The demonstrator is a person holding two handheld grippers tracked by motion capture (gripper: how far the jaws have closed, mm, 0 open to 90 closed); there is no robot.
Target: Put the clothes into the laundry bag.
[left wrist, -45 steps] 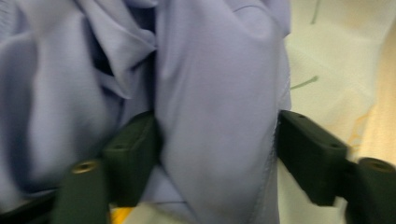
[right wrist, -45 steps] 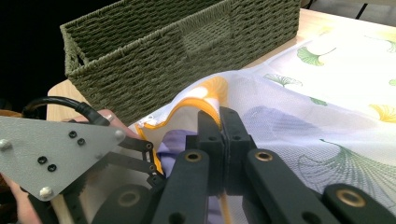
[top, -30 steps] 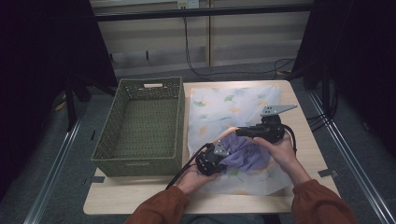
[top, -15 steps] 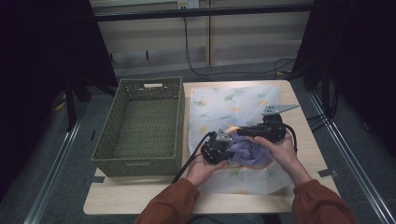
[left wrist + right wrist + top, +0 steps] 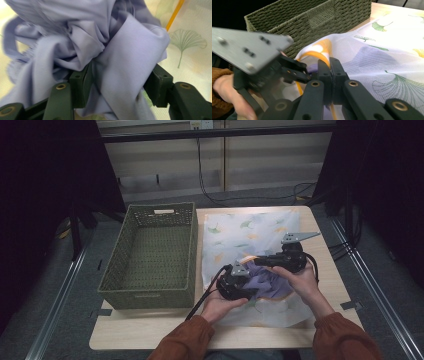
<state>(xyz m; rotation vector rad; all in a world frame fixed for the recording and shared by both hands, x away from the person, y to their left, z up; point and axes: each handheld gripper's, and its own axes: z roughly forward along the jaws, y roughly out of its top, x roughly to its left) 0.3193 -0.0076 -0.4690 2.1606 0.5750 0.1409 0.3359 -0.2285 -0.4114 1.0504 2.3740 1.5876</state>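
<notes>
My right tongs (image 5: 331, 65) pinch the bag (image 5: 260, 227) open; my left tongs (image 5: 117, 82), just opened, release the cloth (image 5: 82, 42) half inside; zipping remains.

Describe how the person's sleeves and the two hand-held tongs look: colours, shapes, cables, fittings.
Rust-orange sleeves cover both forearms. The left tongs and the right tongs are black, each topped by a grey three-cornered plate. Close up, the jaws look dark green with brass-coloured rivets. A black cable trails off.

Light purple cloth (image 5: 100, 50), white mesh bag (image 5: 250, 227) with green and yellow leaves and an orange edge, green woven basket (image 5: 150, 285), pale wood table (image 5: 150, 335)
</notes>
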